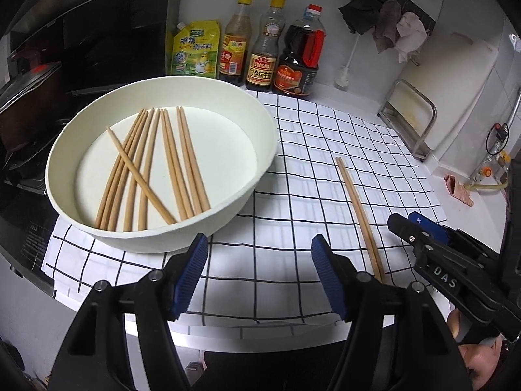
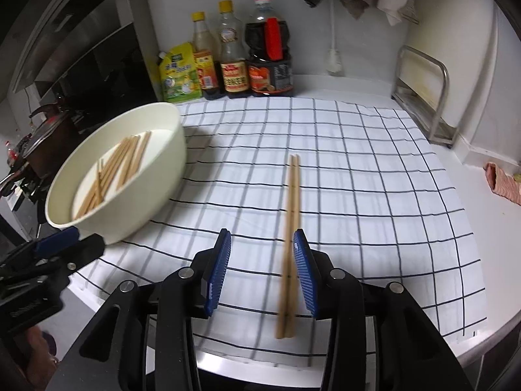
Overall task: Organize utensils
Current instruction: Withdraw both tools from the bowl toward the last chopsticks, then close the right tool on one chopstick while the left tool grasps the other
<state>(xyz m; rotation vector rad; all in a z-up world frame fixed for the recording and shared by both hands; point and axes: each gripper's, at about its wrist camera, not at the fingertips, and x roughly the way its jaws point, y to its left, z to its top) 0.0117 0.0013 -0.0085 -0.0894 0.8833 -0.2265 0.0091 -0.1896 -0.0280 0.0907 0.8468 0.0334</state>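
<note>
Right gripper (image 2: 262, 270), jaws apart and gripping nothing, over a chopstick pair (image 2: 290, 228) beside the bowl (image 2: 169, 159); the next pair probably comes from that bowl.

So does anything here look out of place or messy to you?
Only small things. One chopstick lies slantwise across the others in the white bowl, which otherwise run roughly the same way. A separate pair of chopsticks lies outside it on the checked cloth, neatly side by side. Nothing looks spilled or broken.
</note>
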